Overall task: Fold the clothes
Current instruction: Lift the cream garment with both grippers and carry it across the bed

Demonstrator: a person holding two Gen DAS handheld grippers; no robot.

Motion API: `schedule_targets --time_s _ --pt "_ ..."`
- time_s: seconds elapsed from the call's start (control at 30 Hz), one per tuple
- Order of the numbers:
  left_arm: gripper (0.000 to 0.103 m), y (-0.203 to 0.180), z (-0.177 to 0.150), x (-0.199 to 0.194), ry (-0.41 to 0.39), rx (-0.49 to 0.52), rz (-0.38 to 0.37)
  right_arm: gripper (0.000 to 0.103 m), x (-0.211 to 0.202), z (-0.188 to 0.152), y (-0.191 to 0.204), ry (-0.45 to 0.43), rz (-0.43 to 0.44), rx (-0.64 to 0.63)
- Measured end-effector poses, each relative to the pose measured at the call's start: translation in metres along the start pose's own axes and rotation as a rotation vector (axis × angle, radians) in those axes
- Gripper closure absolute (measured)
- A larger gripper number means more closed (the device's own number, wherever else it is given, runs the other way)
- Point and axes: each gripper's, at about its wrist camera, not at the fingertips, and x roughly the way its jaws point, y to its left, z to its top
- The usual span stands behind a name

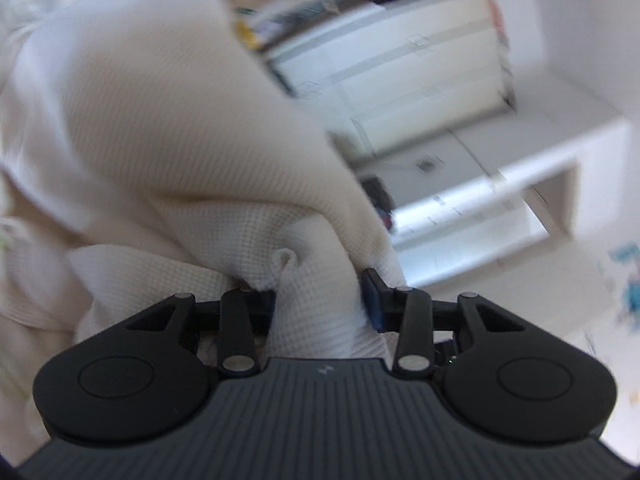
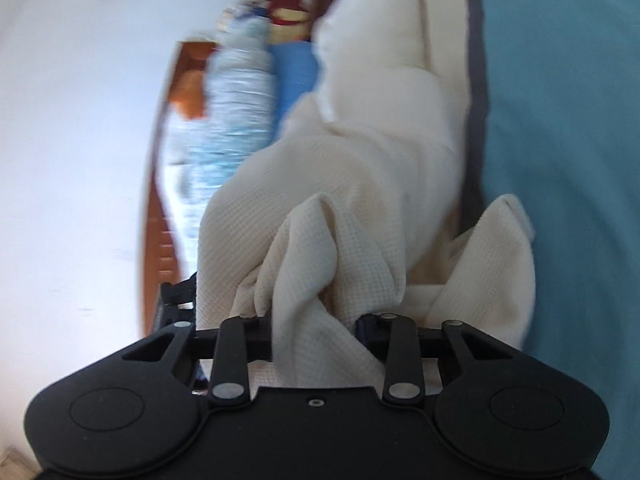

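While bunched and creased, the cream waffle-knit garment [image 1: 168, 128] [image 2: 360, 184] is pinched by both the left hand-held gripper [image 1: 320, 300] and right hand-held gripper [image 2: 316, 332], draping ahead of them.

Bunched cream waffle cloth [image 1: 168, 152] covers the fingertips of the left tongs [image 1: 320, 300], and its far folds smear with motion and run off the left edge. The white shelving [image 1: 420, 80] behind is blurred. On the right wrist view, cloth hides the right tongs' [image 2: 320, 332] tips; a pale blue shape [image 2: 240, 96] is too streaked to identify.
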Motion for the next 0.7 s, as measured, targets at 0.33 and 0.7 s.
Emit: schedule_targets --time_s 0.33,0.7 --pt "0.065 -0.160 -0.074 0.050 0.159 0.264 0.008 0.066 -0.153 -0.086 0.093 -0.175 -0.137 -0.299" --pt "0.061 -0.341 -0.158 0.124 0.314 0.598 -0.031 0.069 -0.338 -0.141 0.137 -0.496 -0.060 -0.386"
